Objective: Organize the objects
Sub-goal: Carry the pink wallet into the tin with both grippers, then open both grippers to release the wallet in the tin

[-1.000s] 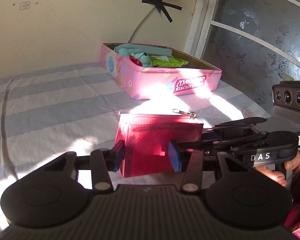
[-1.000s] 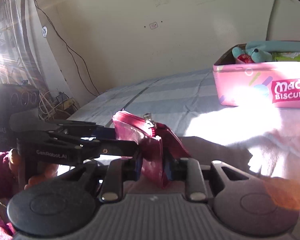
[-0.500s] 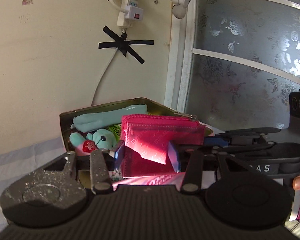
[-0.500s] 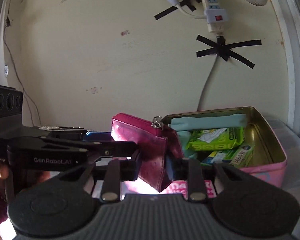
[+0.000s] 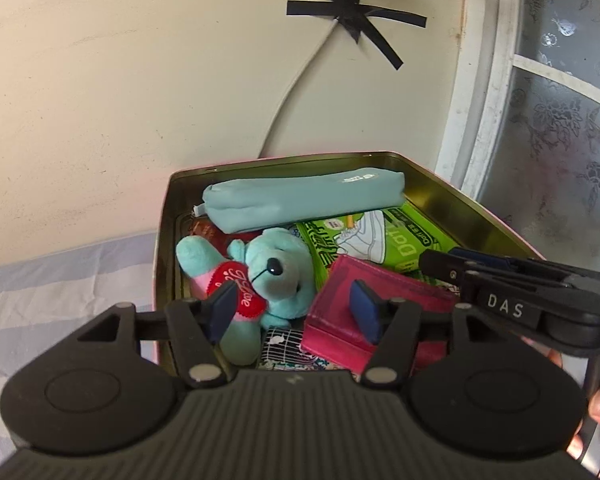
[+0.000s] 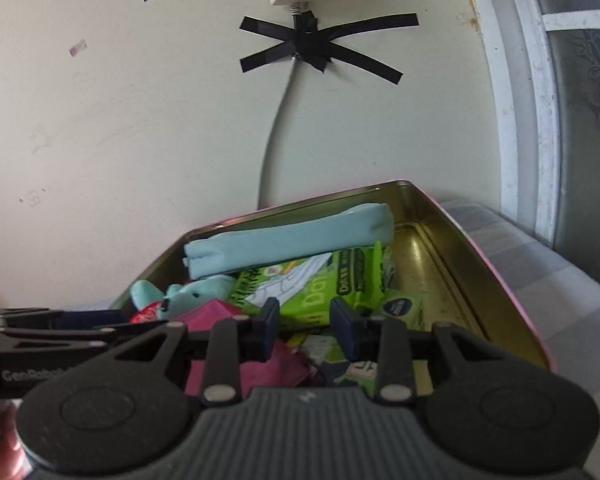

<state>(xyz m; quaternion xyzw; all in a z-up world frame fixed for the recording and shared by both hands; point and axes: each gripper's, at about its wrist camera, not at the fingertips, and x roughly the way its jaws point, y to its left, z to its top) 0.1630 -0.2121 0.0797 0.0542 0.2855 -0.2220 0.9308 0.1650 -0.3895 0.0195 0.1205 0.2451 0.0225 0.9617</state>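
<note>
The pink wallet (image 5: 364,316), carried a second ago by both grippers, now lies inside the tin (image 5: 452,184) beside the teddy (image 5: 268,276). The left gripper (image 5: 294,312) and right gripper (image 6: 305,330) are opening, apparently released; this item seems stored.

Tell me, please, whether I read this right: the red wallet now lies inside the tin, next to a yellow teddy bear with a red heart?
Almost: the teddy bear is turquoise, not yellow, as the left wrist view shows. The red wallet does lie inside the tin beside it.
</note>
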